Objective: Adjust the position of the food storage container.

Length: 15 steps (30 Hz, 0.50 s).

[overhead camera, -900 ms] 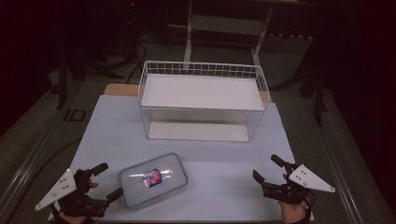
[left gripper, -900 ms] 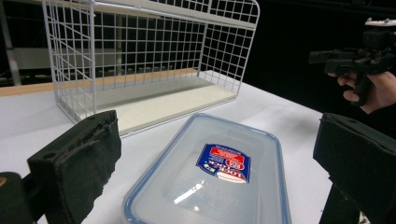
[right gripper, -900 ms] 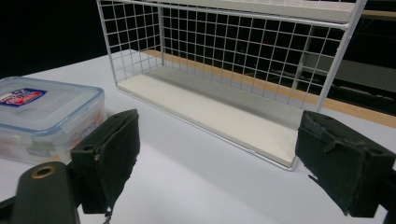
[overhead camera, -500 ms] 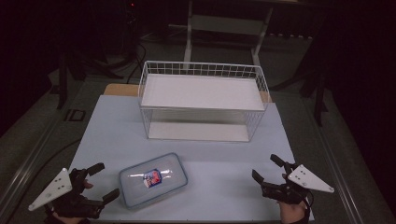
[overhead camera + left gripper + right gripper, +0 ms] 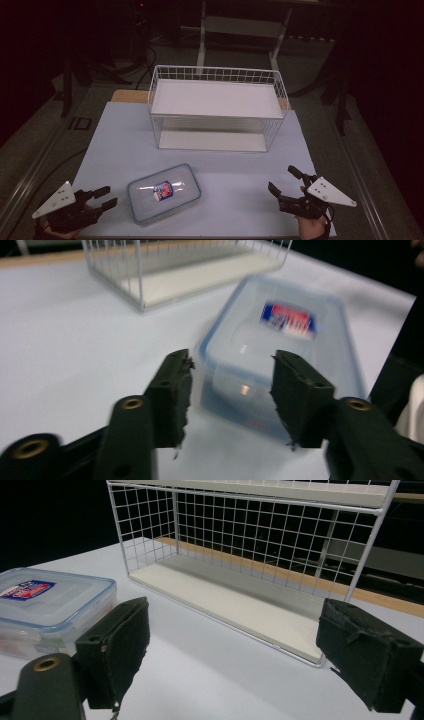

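A clear lidded plastic container (image 5: 164, 192) with a blue rim and a red-and-blue label lies on the pale table mat (image 5: 120, 140), near the front left. My left gripper (image 5: 106, 196) sits just left of it at the front corner, open, tips pointing at the container but apart from it. In the left gripper view the container (image 5: 280, 335) lies just beyond the spread jaws of the left gripper (image 5: 232, 360). My right gripper (image 5: 282, 179) stands wide open at the front right with nothing between its jaws. In its own view the right gripper (image 5: 235, 615) faces a white wire rack (image 5: 240, 540), with the container (image 5: 45, 600) at the left.
The white wire rack (image 5: 215, 97), with a flat upper shelf and a lower floor, stands at the back middle of the mat. Dark floor, cables and table legs lie beyond the table. Bare mat stretches between the container and the right gripper.
My left gripper has drawn back slightly to the left, away from the container's corner, and its jaws stand closer together. The right gripper has kept still.
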### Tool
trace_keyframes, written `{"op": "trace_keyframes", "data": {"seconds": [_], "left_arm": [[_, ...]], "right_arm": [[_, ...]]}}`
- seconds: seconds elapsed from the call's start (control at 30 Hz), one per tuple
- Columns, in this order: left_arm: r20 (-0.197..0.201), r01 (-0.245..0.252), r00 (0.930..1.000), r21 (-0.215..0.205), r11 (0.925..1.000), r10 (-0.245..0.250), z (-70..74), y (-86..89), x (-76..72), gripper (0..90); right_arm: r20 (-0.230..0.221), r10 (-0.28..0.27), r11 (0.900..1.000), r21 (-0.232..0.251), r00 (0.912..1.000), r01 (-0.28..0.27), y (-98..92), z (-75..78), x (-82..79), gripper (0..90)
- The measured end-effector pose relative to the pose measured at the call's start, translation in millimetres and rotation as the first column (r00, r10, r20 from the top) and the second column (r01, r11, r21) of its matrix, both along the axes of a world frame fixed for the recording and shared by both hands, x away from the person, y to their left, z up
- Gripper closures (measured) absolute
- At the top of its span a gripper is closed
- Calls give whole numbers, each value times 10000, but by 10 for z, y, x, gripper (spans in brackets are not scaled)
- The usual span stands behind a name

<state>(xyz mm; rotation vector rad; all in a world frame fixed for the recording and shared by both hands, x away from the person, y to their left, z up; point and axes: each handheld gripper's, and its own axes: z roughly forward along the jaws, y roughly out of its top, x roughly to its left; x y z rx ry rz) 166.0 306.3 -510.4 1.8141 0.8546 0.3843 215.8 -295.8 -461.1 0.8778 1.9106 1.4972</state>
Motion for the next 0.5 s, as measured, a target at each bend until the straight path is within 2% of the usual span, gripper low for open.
{"op": "trace_keyframes", "data": {"seconds": [0.03, 0.07, 0.1, 0.13, 0.17, 0.2, 0.37, 0.4, 0.43, 0.5], "left_arm": [[0, 0, 10000, 0, 10000, 0, 0, 0, 0, 561], [-437, 379, 9984, 291, 9989, -366, -61, -31, 19, 589], [-614, 629, 9963, 404, 9972, -603, -82, -58, 26, 623], [-791, 777, 9942, 542, 9955, -733, -97, -82, 35, 661], [-954, 872, 9923, 867, 9924, -789, -125, -122, 49, 662], [-1197, 987, 9890, 938, 9907, -872, -151, -144, 67, 666], [-1481, 1056, 9852, 1294, 9860, -861, -210, -214, 116, 770], [-1493, 1115, 9846, 1320, 9850, -915, -212, -223, 119, 804], [-1459, 1116, 9853, 1519, 9821, -894, -213, -240, 128, 820], [-1503, 1161, 9843, 1571, 9807, -924, -216, -250, 138, 879]], "right_arm": [[0, 0, 10000, 0, 10000, 0, 0, 0, 0, 137], [-39, -10, 10000, 47, 10000, 11, -2, -2, 3, 137], [-48, -13, 10000, 53, 10000, 14, -1, -2, 5, 137], [-49, -4, 10000, 52, 10000, 4, 0, -3, 5, 137], [-45, 7, 10000, 51, 10000, -7, 0, -3, 5, 137], [-37, 17, 10000, 35, 10000, -17, 1, -2, 4, 137], [-46, 22, 10000, 85, 10000, -22, -7, -2, 2, 137], [-41, 13, 10000, 98, 10000, -12, -10, -2, 3, 137], [-43, 7, 9999, 103, 10000, -7, -11, -2, 4, 137], [-77, 13, 9999, 112, 10000, -12, -13, -2, 5, 137]]}}
